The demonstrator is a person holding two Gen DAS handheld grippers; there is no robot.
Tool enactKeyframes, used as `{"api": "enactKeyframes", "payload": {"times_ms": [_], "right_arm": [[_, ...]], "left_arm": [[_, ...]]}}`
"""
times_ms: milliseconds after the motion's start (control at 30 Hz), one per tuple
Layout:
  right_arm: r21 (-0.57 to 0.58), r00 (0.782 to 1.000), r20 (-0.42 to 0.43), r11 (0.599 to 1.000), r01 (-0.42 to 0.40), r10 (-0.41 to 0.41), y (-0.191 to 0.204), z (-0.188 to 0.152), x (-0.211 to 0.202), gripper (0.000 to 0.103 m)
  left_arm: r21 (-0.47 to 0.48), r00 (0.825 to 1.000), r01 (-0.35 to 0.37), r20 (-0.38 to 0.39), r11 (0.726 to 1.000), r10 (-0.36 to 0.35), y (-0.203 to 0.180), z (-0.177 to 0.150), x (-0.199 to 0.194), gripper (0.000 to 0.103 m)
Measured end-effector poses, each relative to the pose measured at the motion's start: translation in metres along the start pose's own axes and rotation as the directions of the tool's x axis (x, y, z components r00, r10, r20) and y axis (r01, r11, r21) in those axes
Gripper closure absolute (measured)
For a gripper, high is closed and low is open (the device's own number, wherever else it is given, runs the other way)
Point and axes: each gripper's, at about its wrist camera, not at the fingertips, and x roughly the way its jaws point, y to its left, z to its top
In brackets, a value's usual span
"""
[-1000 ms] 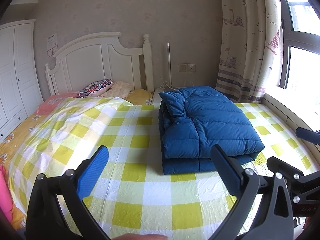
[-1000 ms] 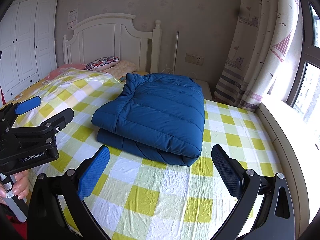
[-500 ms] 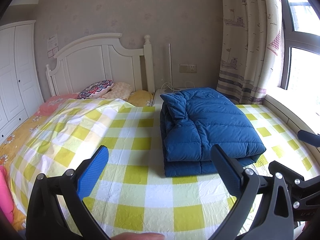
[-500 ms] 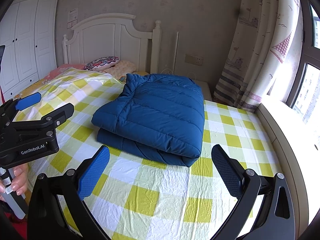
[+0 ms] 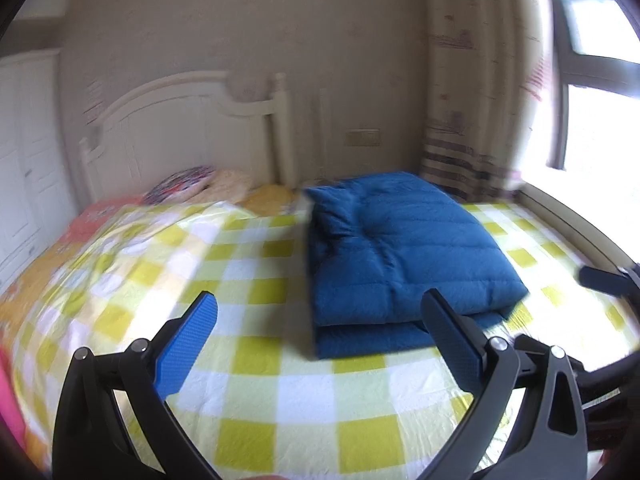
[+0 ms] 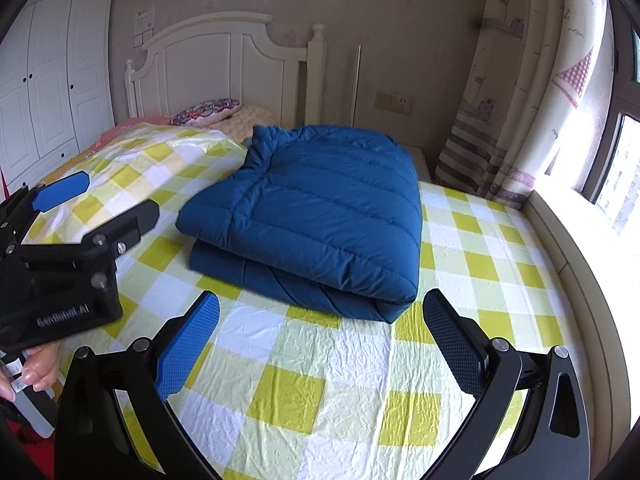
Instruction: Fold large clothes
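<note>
A blue padded jacket [image 5: 400, 256] lies folded in a thick rectangle on the yellow-and-white checked bed sheet [image 5: 256, 364]; it also shows in the right wrist view [image 6: 320, 216]. My left gripper [image 5: 320, 320] is open and empty, held above the sheet just short of the jacket's near edge. My right gripper [image 6: 320, 320] is open and empty, in front of the jacket's near fold. The left gripper also appears at the left of the right wrist view [image 6: 96, 208], open.
A white headboard [image 6: 224, 68] and pillows [image 6: 208, 110] stand at the far end of the bed. A white wardrobe [image 6: 48, 80] is at left. Curtains [image 6: 520, 92], a window and a low sill [image 6: 576, 248] run along the right side.
The left wrist view has become blurred and the scene has shifted, so my left gripper is moving. The right gripper has barely moved. The jacket lies as before.
</note>
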Motion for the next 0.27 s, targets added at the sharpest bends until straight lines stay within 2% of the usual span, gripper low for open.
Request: {"api": "enactKeyframes", "payload": {"times_ms": [100,167,233,267], "right_arm": [[0.029,1.000,-0.021,1.000,-0.013,0.013,-0.013,-0.005,0.015,0.005],[0.087,1.000,-0.013,0.996,-0.010,0.011,-0.045,-0.002,0.020,0.005],[0.153,0.996,-0.004,0.985,0.085,-0.085,-0.102,0.005,0.018,0.005],[0.194,0.990,-0.018,0.970,0.144,-0.143,-0.136,0.007,0.016,0.005]], "left_arm": [[0.009,0.996,0.052,-0.077,0.999,-0.051,0.005,-0.004,0.027,0.002],[0.003,0.984,0.075,-0.161,0.997,-0.074,0.028,0.000,0.055,0.002],[-0.045,0.981,0.020,-0.192,0.999,-0.028,0.068,0.007,0.077,0.002],[-0.090,0.977,-0.020,-0.214,0.996,0.000,0.108,0.015,0.094,0.002]]}}
